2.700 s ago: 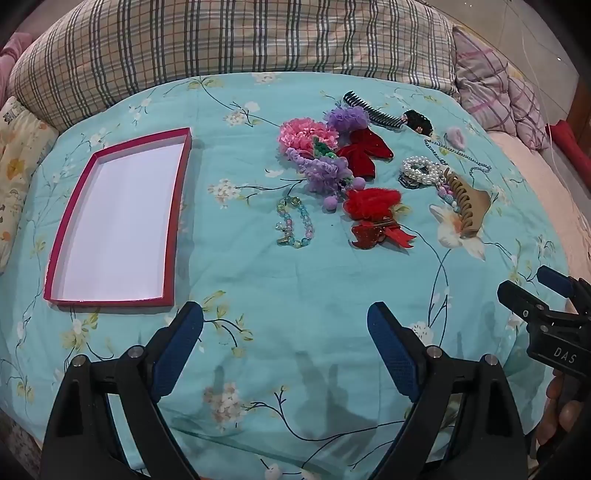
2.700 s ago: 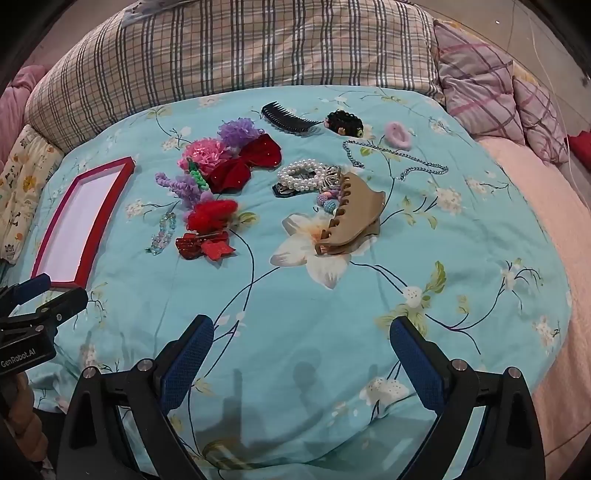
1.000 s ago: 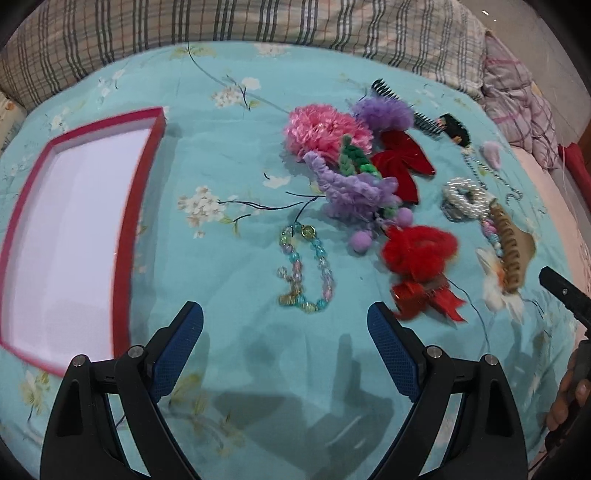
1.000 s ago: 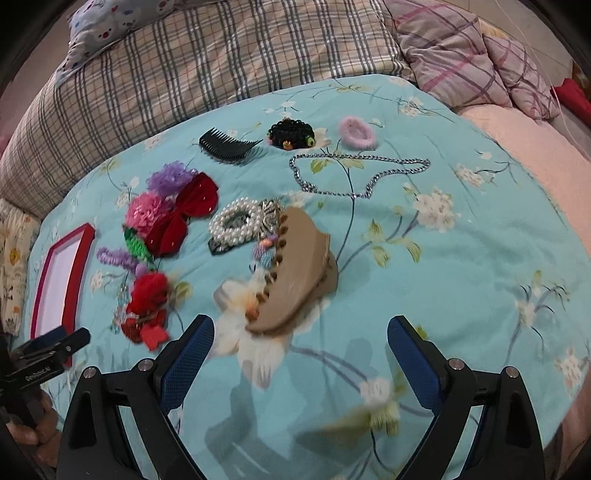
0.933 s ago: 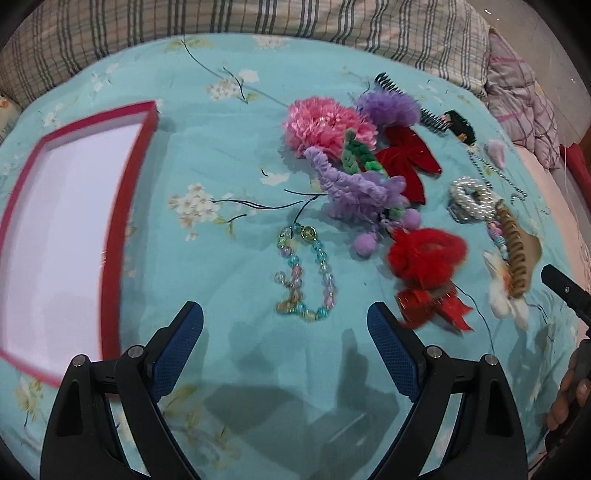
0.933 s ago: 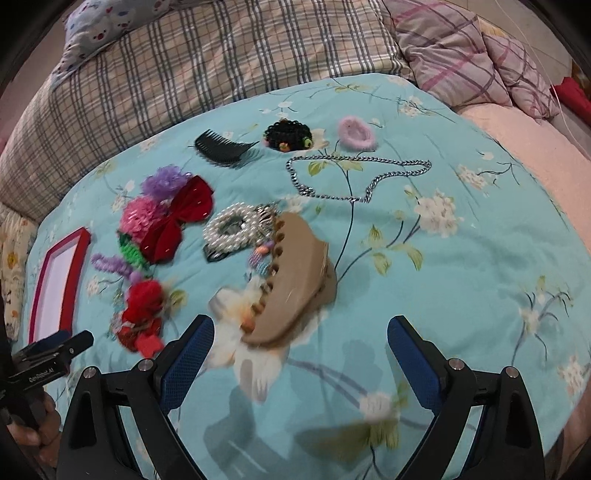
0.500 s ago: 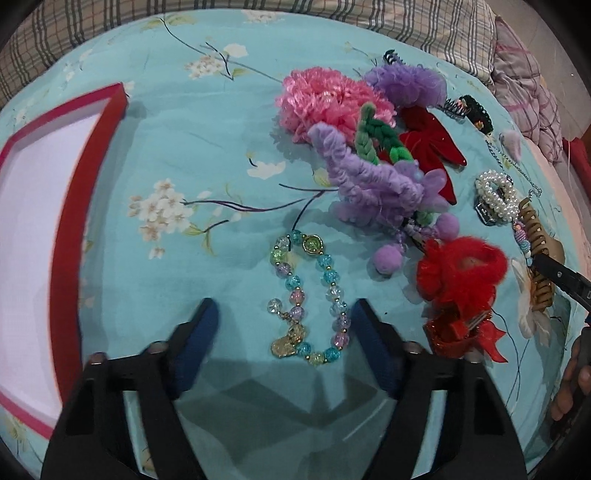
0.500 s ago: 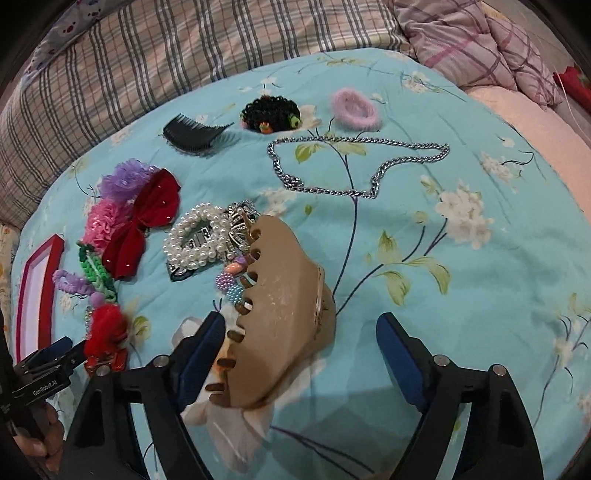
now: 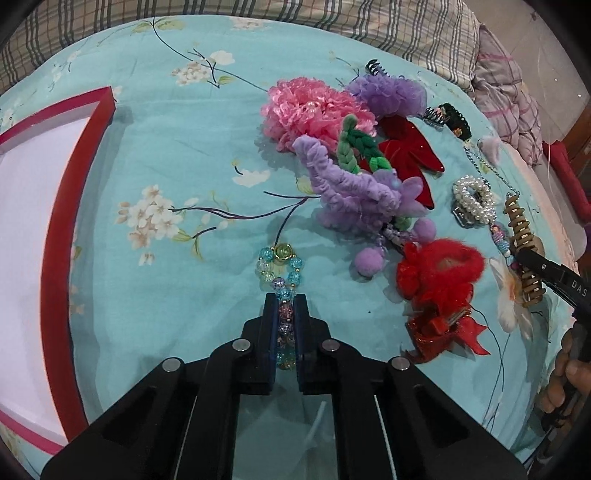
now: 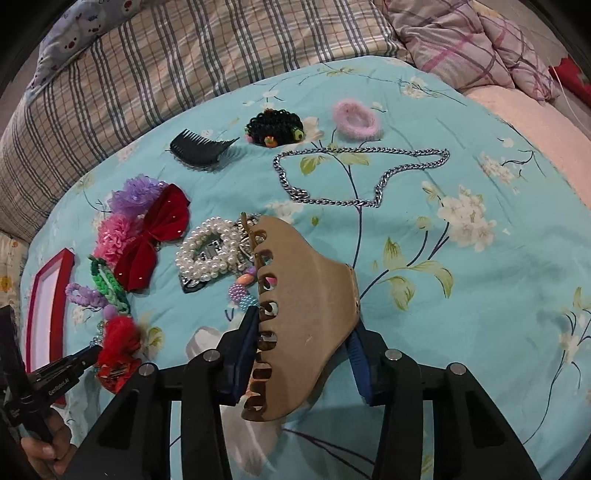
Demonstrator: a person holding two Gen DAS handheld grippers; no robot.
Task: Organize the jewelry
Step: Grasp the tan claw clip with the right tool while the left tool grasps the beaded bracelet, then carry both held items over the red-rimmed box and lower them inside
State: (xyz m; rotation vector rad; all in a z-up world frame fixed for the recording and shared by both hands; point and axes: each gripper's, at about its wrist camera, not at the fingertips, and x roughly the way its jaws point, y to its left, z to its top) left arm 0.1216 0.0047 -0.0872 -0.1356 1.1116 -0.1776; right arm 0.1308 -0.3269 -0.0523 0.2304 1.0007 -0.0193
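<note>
Far off to the left of the left gripper [image 9: 285, 301], clenched on the bead bracelet [image 9: 281, 275], lies the red tray [image 9: 61, 225], while the right gripper [image 10: 303, 332] is closing around the tan hair claw [image 10: 306, 314].

You're in bedroom at home, working on made bed. Turquoise floral bedsheet [image 10: 480, 277] covers mattress as work surface. Plaid pillow [image 10: 184, 55] runs along far edge; pink-checked pillow [image 10: 461, 37] at far right; blue-white printed cushion [image 10: 74, 33] at far left. Peach blanket [image 10: 535, 122] lies along right side. Hair accessories and jewelry scattered on sheet, red-rimmed tray [image 9: 55, 258] at left: your personal, domestic setting, not shop or workshop.
</note>
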